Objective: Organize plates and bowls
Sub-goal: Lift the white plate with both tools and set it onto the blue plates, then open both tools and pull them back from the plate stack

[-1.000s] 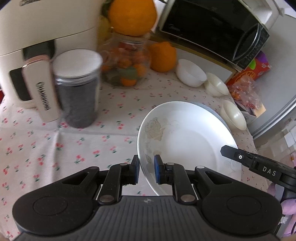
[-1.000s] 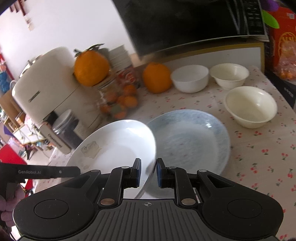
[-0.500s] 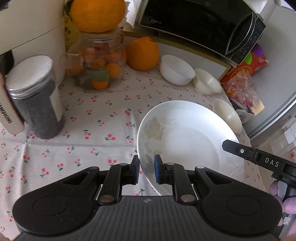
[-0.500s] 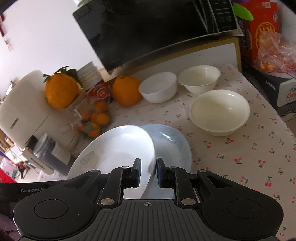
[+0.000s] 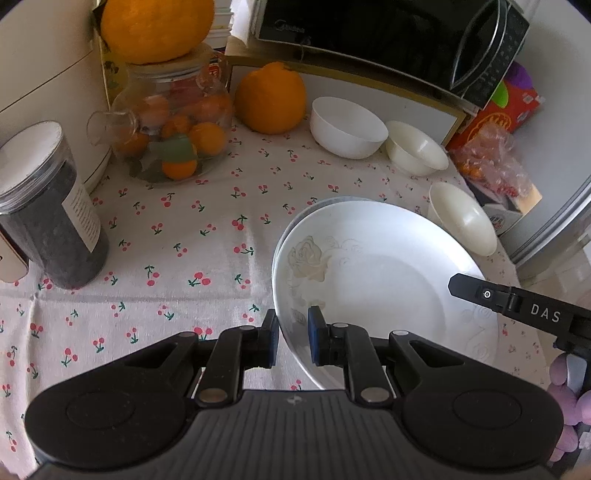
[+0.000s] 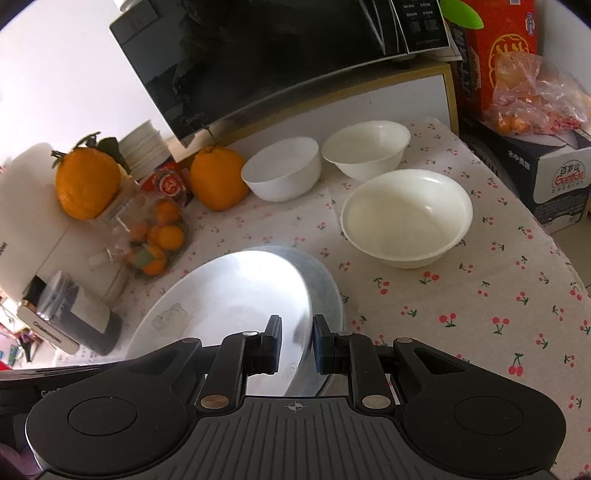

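Observation:
A white plate with a rose print (image 5: 380, 273) (image 6: 229, 291) is held by both grippers at opposite rims. My left gripper (image 5: 291, 332) is shut on its near-left rim. My right gripper (image 6: 297, 336) is shut on its right rim, and its black body (image 5: 517, 302) shows in the left wrist view. The white plate lies over a blue speckled plate (image 6: 325, 291), of which only a rim strip (image 5: 325, 201) shows. Behind and to the right stand a white bowl (image 6: 280, 170), a cream bowl (image 6: 365, 147) and a larger cream bowl (image 6: 406, 218).
On the cherry-print tablecloth (image 5: 184, 229) stand a glass jar of small oranges (image 5: 173, 122), a big orange (image 5: 271, 98), a dark canister (image 5: 48, 210) and a cream appliance (image 5: 44, 66). A black microwave (image 5: 388, 33) is at the back. A red box (image 6: 495, 48) and bagged fruit (image 6: 532, 96) sit at right.
Both grippers carried the white plate to the right and slightly down, over the blue plate. The blue plate, widely visible before, is now almost covered. Both grips stay shut.

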`<action>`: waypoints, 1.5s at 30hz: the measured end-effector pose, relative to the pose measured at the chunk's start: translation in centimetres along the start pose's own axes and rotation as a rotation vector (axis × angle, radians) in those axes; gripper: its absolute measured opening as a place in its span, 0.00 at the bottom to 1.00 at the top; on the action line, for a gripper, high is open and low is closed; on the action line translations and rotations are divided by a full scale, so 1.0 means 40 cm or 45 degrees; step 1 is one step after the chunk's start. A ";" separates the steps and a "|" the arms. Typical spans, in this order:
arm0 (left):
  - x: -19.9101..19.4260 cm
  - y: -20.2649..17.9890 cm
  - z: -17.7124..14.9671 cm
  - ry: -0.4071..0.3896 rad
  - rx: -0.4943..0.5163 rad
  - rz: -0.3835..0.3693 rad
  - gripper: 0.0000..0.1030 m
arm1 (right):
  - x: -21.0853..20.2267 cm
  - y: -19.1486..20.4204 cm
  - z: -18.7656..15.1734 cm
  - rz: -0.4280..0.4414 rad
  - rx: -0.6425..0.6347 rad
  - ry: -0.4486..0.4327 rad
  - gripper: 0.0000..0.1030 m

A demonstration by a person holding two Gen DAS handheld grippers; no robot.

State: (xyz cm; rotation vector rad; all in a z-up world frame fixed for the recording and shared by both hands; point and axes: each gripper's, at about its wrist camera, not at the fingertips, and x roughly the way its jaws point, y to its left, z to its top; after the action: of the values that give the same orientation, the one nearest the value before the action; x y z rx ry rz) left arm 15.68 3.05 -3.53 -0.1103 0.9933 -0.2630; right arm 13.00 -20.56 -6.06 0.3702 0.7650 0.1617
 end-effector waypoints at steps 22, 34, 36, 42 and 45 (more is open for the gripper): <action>0.030 -0.028 -0.009 -0.071 0.056 0.091 0.16 | 0.020 0.039 -0.010 -0.124 -0.194 -0.034 0.17; 0.045 -0.078 -0.034 -0.128 0.254 0.226 0.15 | 0.027 0.077 -0.025 -0.248 -0.388 -0.055 0.18; 0.046 -0.080 -0.037 -0.130 0.269 0.236 0.15 | 0.028 0.087 -0.033 -0.269 -0.437 -0.063 0.18; 0.044 -0.076 -0.036 -0.126 0.255 0.228 0.15 | 0.028 0.090 -0.032 -0.275 -0.448 -0.044 0.18; 0.043 -0.069 -0.033 -0.119 0.225 0.207 0.15 | 0.031 0.096 -0.034 -0.287 -0.466 -0.023 0.20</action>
State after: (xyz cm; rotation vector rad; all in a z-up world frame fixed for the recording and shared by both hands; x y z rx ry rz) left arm 15.00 -0.04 -5.05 0.1179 0.8773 -0.1935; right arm 12.90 -16.32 -6.27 -0.0622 0.7363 0.0833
